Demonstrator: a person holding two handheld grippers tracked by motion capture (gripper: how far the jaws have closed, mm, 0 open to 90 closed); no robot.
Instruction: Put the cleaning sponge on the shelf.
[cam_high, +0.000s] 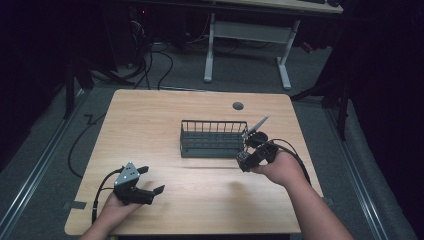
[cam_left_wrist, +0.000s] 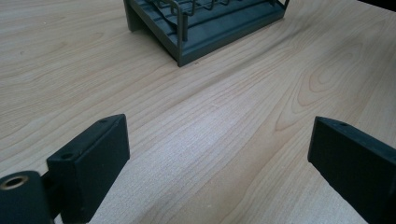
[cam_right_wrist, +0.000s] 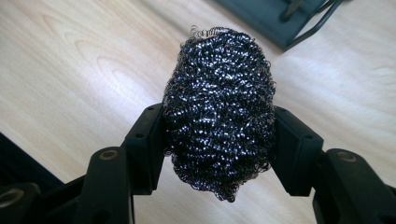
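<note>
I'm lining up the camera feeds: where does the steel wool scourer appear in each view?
High view: the steel wool scourer is a dark lump at the right gripper, just right of the grey rack.
Left gripper view: not in it.
Right gripper view: centre, clamped between both jaws.
Shared landmark: the grey rack, top of the left gripper view and top right of the right gripper view.

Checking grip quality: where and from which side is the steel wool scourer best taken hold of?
Across its narrow middle, as the right gripper has it: the steel wool scourer is an oval, springy wire ball, so jaws squeezing its two long flanks seat well, its ends bulging past them.
</note>
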